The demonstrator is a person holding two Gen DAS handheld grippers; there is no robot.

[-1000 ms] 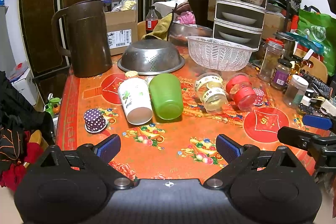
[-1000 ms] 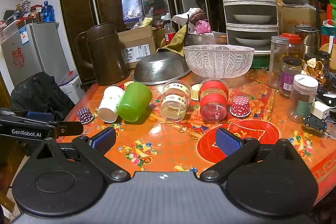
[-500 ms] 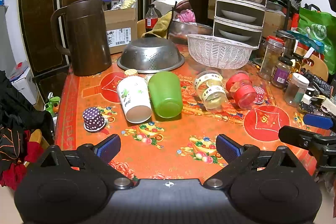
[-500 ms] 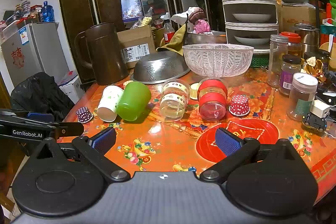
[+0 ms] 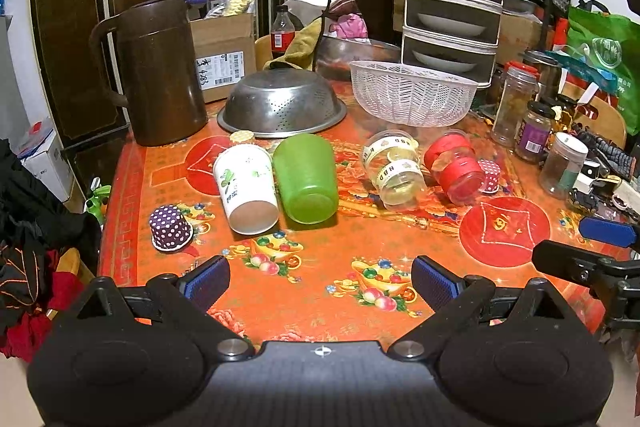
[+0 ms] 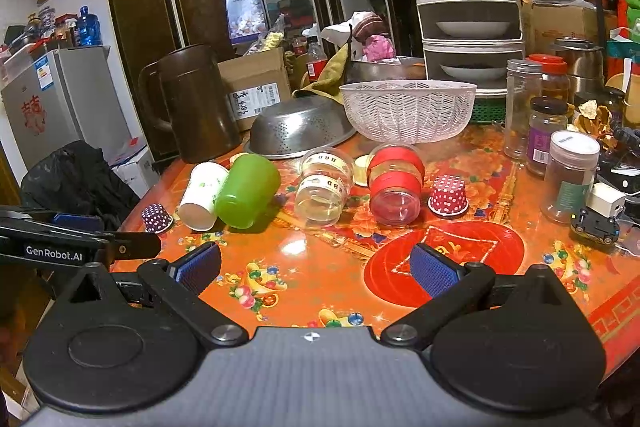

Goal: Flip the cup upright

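Several cups lie on their sides on the orange table: a white paper cup (image 5: 246, 187) (image 6: 202, 195), a green plastic cup (image 5: 306, 179) (image 6: 248, 191), a clear cup with a gold band (image 5: 394, 169) (image 6: 324, 187) and a clear cup with red bands (image 5: 454, 167) (image 6: 394, 185). Two small dotted cups stand upside down, a purple one (image 5: 170, 227) (image 6: 156, 218) and a red one (image 5: 489, 175) (image 6: 448, 194). My left gripper (image 5: 320, 281) is open and empty, short of the cups. My right gripper (image 6: 316, 269) is open and empty near the table's front edge.
A brown pitcher (image 5: 158, 71), an upturned steel colander (image 5: 282, 103) and a white mesh basket (image 5: 412, 93) stand behind the cups. Several jars (image 6: 570, 177) and a toy car (image 6: 596, 223) crowd the right side. Clothes (image 5: 32, 227) hang off the table's left.
Both views have shifted slightly; the cups sit a touch higher and farther in the left wrist view. Nothing on the table has moved and both grippers stay open.
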